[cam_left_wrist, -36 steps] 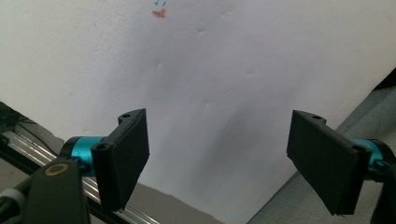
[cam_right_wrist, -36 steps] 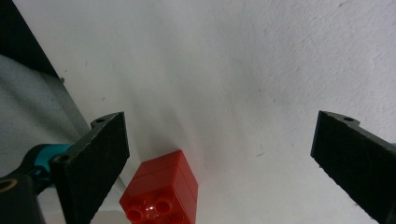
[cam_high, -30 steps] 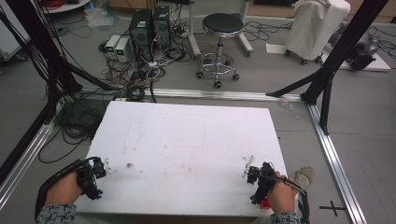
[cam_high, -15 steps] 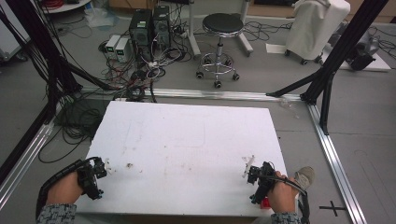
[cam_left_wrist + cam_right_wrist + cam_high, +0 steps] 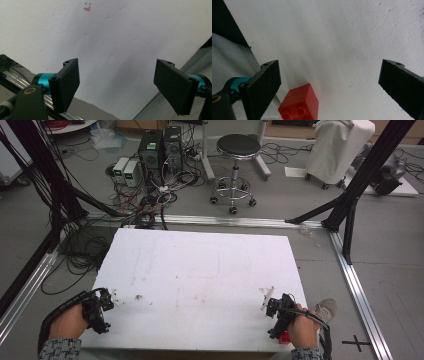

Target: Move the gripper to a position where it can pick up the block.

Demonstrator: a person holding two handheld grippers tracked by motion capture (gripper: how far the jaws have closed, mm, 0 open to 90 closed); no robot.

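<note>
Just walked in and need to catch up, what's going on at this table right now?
A person holds a gripper in each hand at the near edge of a white table. The left gripper and the right gripper are both open and hold nothing. A red block lies on the table near the right gripper, between its jaws but untouched.

Right claw (image 5: 332,87) jaws wide apart, red brick (image 5: 299,106) between, white table (image 5: 337,37)

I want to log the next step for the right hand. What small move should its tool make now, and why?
Probably ease the right tool forward and down around the red brick, then close. Its jaws stand wide open, and the brick lies on the white table between them, nearer the jaw at that view's left, not yet gripped. The left tool is open over bare table.
</note>
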